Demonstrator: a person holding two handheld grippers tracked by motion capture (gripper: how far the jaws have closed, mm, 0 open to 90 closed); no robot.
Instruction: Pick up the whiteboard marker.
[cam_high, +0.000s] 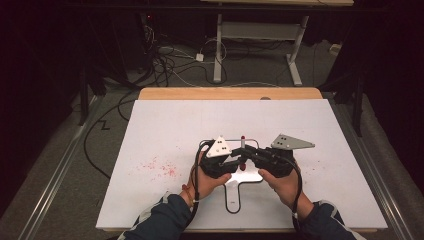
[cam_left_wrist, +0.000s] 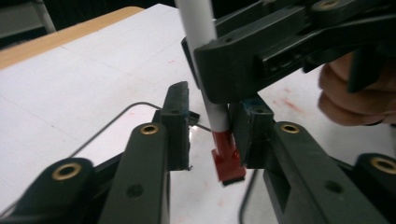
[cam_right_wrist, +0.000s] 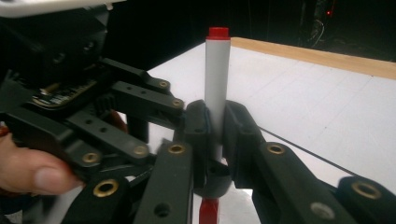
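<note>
Bright table, dark room

The flat white board (cam_high: 165, 145) is evenly lit from above against black surroundings; hands cast soft shadows, and the red marker cap (cam_left_wrist: 228, 161) is slightly blurred close up.

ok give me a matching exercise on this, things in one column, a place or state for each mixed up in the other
Things
1. marker barrel
2. marker cap
3. right tool
4. red smudges

Places or states
a. on the left part of the whiteboard
b. red, between the jaws of the left tool, with a gap on one side
c. white and upright
d. shut on the marker barrel

Pairs: 1-c, 2-b, 3-d, 4-a
</note>
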